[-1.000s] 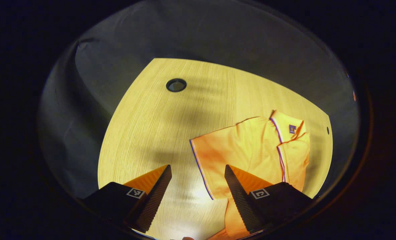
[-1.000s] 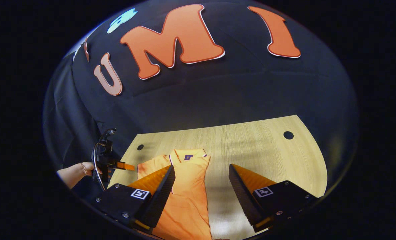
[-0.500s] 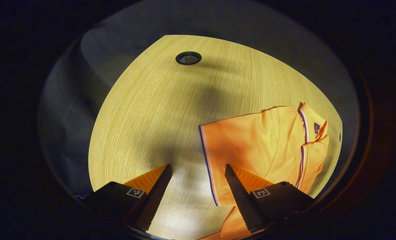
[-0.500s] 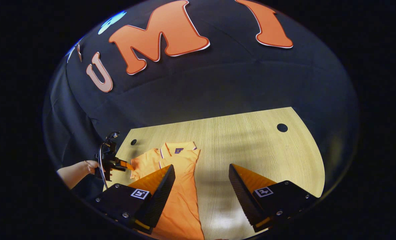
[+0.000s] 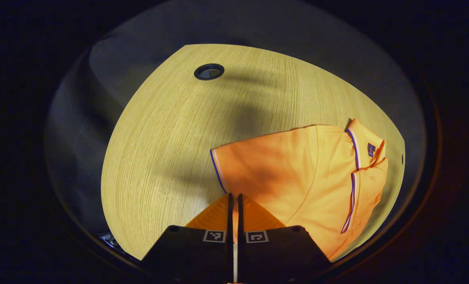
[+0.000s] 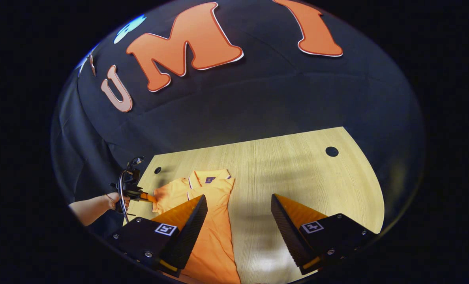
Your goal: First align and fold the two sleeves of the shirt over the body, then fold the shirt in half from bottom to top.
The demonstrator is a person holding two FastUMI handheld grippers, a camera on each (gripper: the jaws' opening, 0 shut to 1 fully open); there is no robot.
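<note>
While soft shirt (image 5: 297,173) drapes woodgrain table (image 5: 171,130), left gripper (image 5: 233,195) pinches.

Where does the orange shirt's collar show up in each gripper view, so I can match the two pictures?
Left gripper view: the collar sits at the right edge, near the table's rim.
Right gripper view: the collar lies left of centre, above the right gripper's fingers.
Shared landmark: the purple patch inside it.
</note>
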